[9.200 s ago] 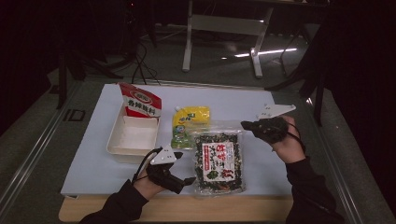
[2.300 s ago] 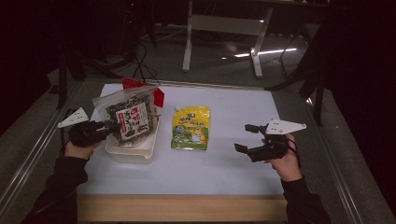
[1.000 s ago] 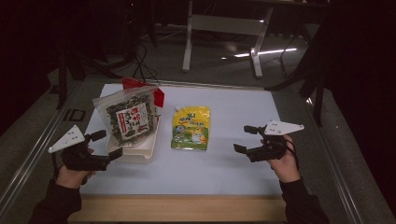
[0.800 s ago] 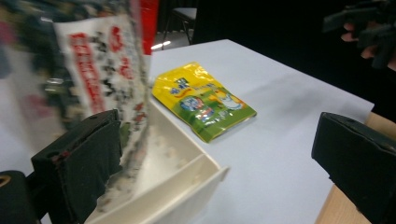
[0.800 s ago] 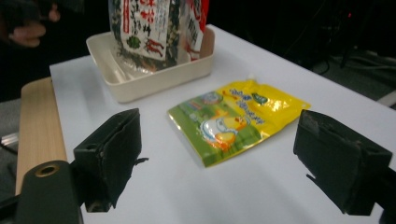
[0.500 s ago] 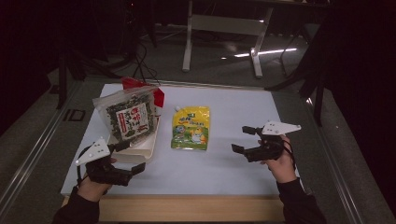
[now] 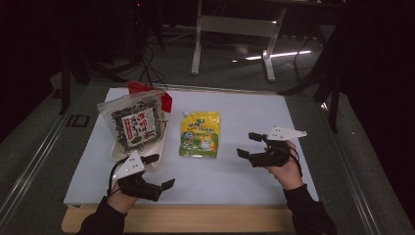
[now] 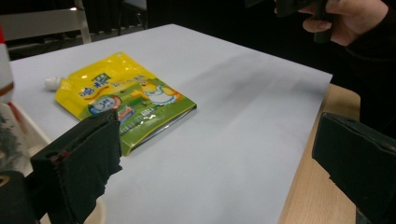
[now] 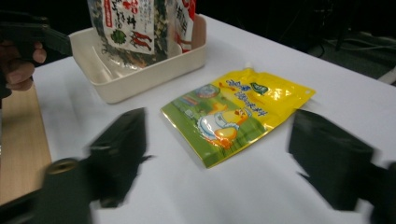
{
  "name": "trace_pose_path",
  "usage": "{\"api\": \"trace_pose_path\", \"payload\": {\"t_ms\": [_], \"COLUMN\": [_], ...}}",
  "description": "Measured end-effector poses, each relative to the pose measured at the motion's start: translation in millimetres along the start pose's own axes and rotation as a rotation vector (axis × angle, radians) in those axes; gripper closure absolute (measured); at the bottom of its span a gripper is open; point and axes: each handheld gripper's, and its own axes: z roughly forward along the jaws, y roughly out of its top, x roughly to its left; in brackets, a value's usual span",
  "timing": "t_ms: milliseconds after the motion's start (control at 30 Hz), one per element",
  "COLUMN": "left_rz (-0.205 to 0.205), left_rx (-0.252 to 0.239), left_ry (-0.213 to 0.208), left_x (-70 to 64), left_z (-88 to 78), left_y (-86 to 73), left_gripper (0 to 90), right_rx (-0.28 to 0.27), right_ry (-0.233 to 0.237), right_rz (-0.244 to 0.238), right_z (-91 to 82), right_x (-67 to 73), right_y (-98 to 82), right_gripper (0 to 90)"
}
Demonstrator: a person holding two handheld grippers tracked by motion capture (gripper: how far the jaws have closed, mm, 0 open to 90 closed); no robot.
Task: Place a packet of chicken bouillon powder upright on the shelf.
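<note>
While both hands rest low over the desk (image 7: 244, 110), a yellow pouch (image 7: 199, 133) lies flat on the white sheet between them, touching neither tool. The left tool (image 7: 159, 171) sits near the front edge, just beside the white tray (image 7: 116, 155), and its jaws stand wide apart with nothing in them. In the left gripper view the pouch (image 8: 126, 100) lies beyond the jaws, and one jaw covers its near corner. The right tool (image 7: 250, 145) hangs a little way off to the right of the pouch. Its jaws have just been closing a bit, yet they are wide apart and hold nothing; in the right gripper view they look smeared and blurry, and the pouch (image 9: 238, 112) lies on the sheet past them. A seaweed bag (image 7: 136, 121) stands leaning in the tray, and it hides most of a red and white bag (image 7: 165, 99) behind it. In the right gripper view the tops of both bags are cut off by the picture edge. The small print on the pouch is too tiny to read. The room behind the desk is very dark, so apart from some pale frame legs, the things back there are hard to make out.
</note>
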Motion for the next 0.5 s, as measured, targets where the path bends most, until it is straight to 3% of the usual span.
{"api": "trace_pose_path", "payload": {"t_ms": [100,267,433,500], "left_rz": [-0.018,-0.010,-0.005,-0.003], "left_rx": [-0.011,-0.009,0.003,0.009], "left_ry": [-0.014,-0.014,-0.021,-0.026], "left_x": [-3.3,-6.8,-10.6,-11.9], "left_z": [3.6,7.5,11.7,13.4], "left_y": [-5.6,-10.4,-14.9,-16.3], "left_gripper": [2.7,2.7,2.7,2.7], "right_rx": [0.022,0.044,0.065,0.066], "right_ry": [0.010,0.005,0.005,-0.009], "right_rz": [0.008,0.005,0.022,0.031], "right_z": [11.0,28.2,48.4,57.9], "right_x": [1.0,1.2,-0.9,-3.5], "right_y": [0.8,4.3,10.3,13.4], "right_gripper": [26.8,31.0,52.8,56.5]}}
